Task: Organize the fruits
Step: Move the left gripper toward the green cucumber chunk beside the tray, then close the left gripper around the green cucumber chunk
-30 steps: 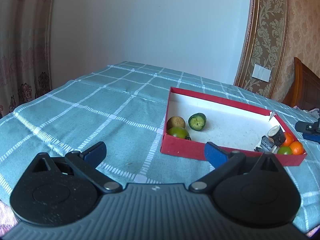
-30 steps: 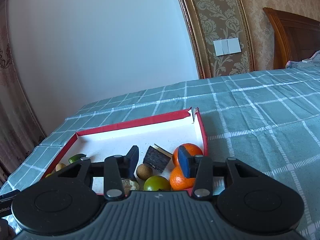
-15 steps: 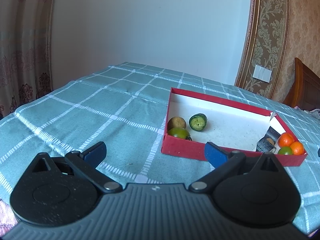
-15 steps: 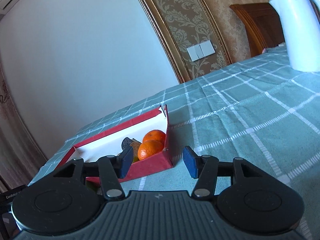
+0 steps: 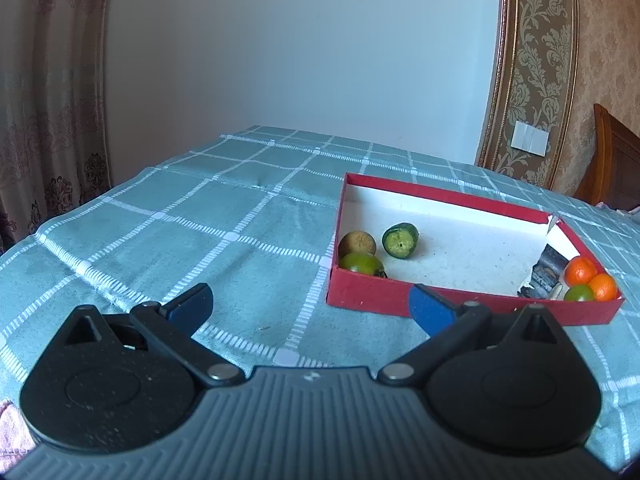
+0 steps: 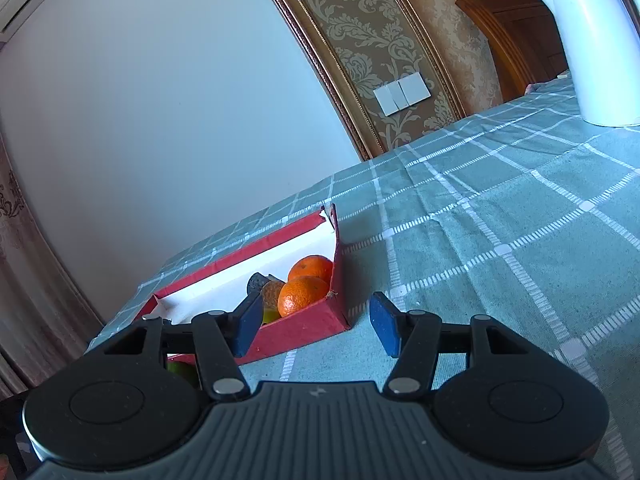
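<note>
My right gripper (image 6: 316, 326) jaws opening, empty, red box (image 6: 304, 330) corner between; my left gripper (image 5: 310, 310) spread wide, empty, box ahead-right.

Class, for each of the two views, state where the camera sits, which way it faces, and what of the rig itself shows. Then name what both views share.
Left wrist: sits on the left gripper, faces the red box's long side across the tablecloth; its wide-open, empty jaws show.
Right wrist: sits on the right gripper, faces the box's corner and the kettle; its opening, empty jaws show.
Shared: box, two oranges, wall switch.
</note>
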The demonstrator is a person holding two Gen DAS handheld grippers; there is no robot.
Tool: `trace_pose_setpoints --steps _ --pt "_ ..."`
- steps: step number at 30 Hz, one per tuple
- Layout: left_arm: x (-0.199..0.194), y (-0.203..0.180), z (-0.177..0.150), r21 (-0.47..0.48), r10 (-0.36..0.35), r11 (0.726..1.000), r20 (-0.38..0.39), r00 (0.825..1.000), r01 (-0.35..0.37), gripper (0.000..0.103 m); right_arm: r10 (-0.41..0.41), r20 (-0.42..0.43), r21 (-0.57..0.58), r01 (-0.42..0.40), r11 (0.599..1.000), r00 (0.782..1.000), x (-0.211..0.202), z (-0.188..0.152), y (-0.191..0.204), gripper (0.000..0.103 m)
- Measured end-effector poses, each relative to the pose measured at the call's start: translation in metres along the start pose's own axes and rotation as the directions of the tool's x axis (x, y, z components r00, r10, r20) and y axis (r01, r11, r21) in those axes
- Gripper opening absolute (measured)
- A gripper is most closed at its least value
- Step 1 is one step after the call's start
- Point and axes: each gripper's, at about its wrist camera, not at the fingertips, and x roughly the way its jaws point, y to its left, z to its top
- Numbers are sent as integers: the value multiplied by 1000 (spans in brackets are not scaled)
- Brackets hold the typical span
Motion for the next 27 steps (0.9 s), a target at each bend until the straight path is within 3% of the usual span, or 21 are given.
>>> trace_pose_setpoints --steps 6,10,18,27 --pt "3 -10 1 62 28 998 -19 999 -26 103 0 6 0 0 1000 1000 0 -1 -1 58" --pt "-5 -32 -1 162 57 985 41 998 -63 103 0 5 -1 0 1000 1000 1 0 0 58" --pt "-16 -98 -6 326 -44 945 47 998 27 103 -1 1 10 1 1000 1000 2 0 -2 58" --pt "-10 -135 -12 366 -77 927 -17 997 78 103 7 -6 19 -7 1000 1000 5 0 -4 58"
